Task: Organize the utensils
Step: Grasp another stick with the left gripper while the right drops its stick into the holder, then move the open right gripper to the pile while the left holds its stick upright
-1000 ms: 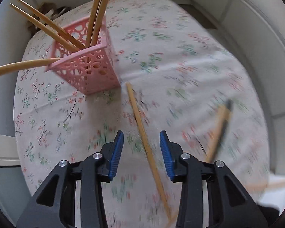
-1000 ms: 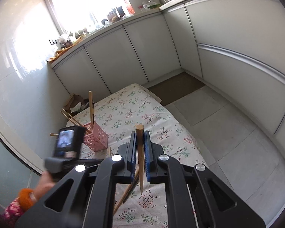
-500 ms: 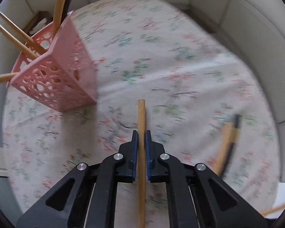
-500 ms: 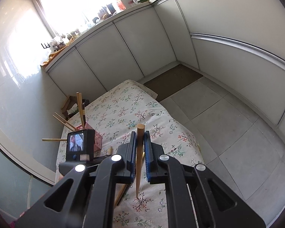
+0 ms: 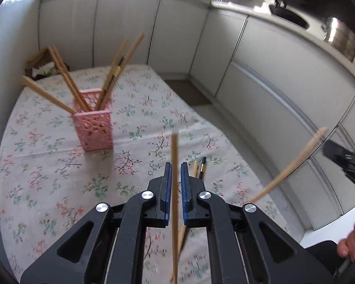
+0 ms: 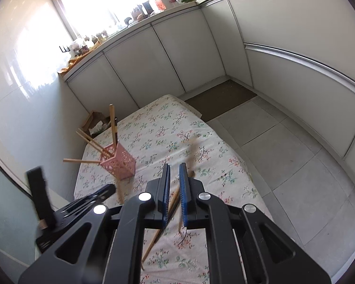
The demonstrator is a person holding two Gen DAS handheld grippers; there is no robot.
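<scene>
Pale kitchen cabinets all round, with a floral-cloth worktop (image 5: pixel 47 189) spread below both claws. Ahead and to the left of the left claw (image 5: pixel 175 172), standing on the cloth: one pink basket (image 5: pixel 94 127), latticed and open-topped. Fanned out of it, five wooden chopsticks (image 5: pixel 66 80), three leaning left and two leaning right, plus one dark stick (image 5: pixel 115 72) among the right-leaning ones. Clenched between the blue pads of that claw: one held chopstick (image 5: pixel 174 151), poking out well ahead of the tips and trailing back under the body. Just ahead and to the right of the tips, lying flat on the cloth side by side: two loose sticks, a plain wooden one (image 5: pixel 195 166) and a dark-tipped one (image 5: pixel 203 164). Further right, up off the cloth: one tilted chopstick (image 5: pixel 288 165), slanting beside the right claw (image 6: pixel 175 177). From the right wrist, only a narrow gap between that claw's pads, with the blurred stick slanting along the right pad; cannot tell whether gripped or loose. Ahead and to its left again, the same basket.
</scene>
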